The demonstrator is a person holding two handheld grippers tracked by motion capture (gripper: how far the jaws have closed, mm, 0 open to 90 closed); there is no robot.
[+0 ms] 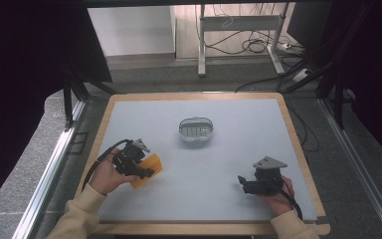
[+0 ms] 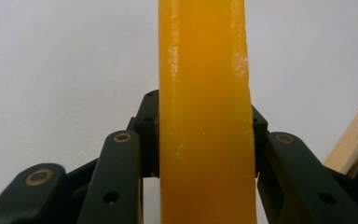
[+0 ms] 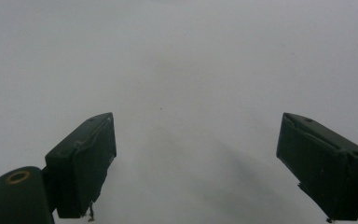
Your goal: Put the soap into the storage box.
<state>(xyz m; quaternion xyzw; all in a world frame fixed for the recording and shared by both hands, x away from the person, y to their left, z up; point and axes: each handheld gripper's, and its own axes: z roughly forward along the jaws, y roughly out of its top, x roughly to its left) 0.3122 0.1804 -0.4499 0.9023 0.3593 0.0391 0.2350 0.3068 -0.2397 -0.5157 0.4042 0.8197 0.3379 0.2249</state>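
Sitting mid-table, metal dish (image 1: 196, 130), unobstructed

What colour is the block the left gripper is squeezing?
Orange-yellow. The block shows best in the left gripper view, clamped in the left hand-held gripper.

Glossy waxy orange bar (image 2: 205, 116), matt grey table (image 1: 229, 164), wooden rim, metal dish (image 1: 196, 130)

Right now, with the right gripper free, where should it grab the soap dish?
Probably the soap dish's long side rim, nearest the right gripper, coming from above: it sits upright and open-topped on the table, with its narrow width better suited to the open jaws.
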